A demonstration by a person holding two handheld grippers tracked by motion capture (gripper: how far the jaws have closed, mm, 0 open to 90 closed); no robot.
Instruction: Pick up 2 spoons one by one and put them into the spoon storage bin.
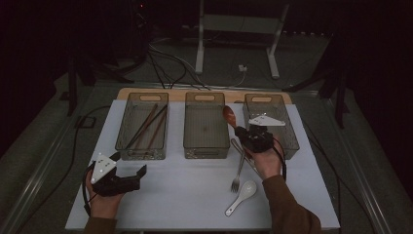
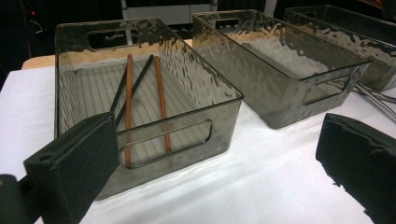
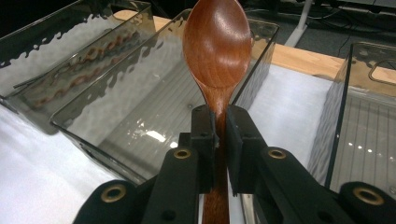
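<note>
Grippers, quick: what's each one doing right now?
Left gripper: open, holding nothing.
Right gripper: closed on the wooden spoon.

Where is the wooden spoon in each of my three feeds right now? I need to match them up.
High view: the wooden spoon is right of centre, clamped in the right gripper, its bowl raised over the middle bin.
Left gripper view: I cannot find it here.
Right gripper view: the spoon rises at centre from between the shut jaws.
Shared landmark: the middle bin.
</note>
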